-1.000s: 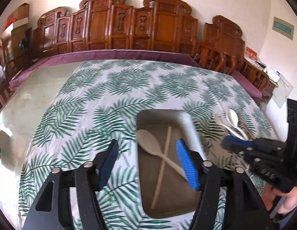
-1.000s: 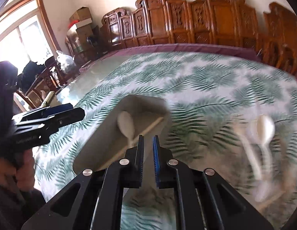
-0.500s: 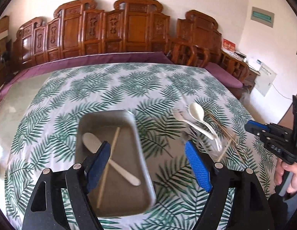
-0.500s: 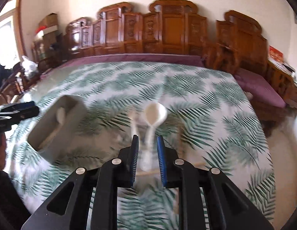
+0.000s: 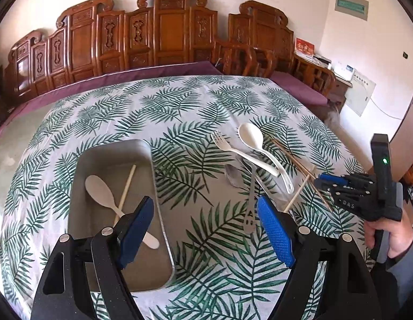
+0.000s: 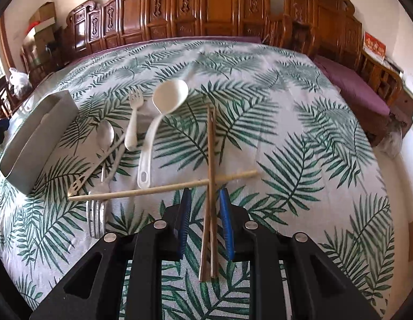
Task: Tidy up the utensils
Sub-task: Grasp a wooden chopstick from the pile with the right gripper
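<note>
Brown chopsticks between right hand-held gripper pads

Left wrist view looks down along its fingers over the tray, utensil pile at frame right; right wrist view sits low and close over the brown chopsticks, tray at frame left — both share the leaf-print tablecloth.
</note>
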Motion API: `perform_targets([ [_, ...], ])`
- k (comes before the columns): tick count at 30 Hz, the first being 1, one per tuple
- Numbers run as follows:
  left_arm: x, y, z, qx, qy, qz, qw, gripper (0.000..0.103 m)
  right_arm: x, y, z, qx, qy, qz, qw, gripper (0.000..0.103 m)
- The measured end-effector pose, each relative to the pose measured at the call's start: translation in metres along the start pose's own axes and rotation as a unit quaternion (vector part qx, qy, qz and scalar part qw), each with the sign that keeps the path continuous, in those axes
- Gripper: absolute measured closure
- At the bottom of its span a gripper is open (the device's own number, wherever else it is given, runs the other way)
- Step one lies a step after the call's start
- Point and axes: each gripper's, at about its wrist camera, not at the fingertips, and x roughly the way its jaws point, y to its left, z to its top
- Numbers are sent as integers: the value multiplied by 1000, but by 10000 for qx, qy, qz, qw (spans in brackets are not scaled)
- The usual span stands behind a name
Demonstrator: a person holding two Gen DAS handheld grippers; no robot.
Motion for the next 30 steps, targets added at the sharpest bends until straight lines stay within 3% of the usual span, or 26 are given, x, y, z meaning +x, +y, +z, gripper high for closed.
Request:
perform_targets([
  [5,3,-8,-5,99,49,20,9999,27,6,-9,2,213,3,87,9997,79],
  [12,13,-20,-8,196,162,8,9997,27,14,-7,3,43,131,-61,9999,79],
  [15,16,-23,-11,276,203,34,9994,27,11,-7,4,38,82,43,10000,97],
  [23,27,-35,-16,424,282,50,9987,27,-12,-22,10,248,-303,230,9990,97],
  [30,27,-63,-10,723,247,-102,9970,27,-24,-53,8,487,-457,67,9977,97],
])
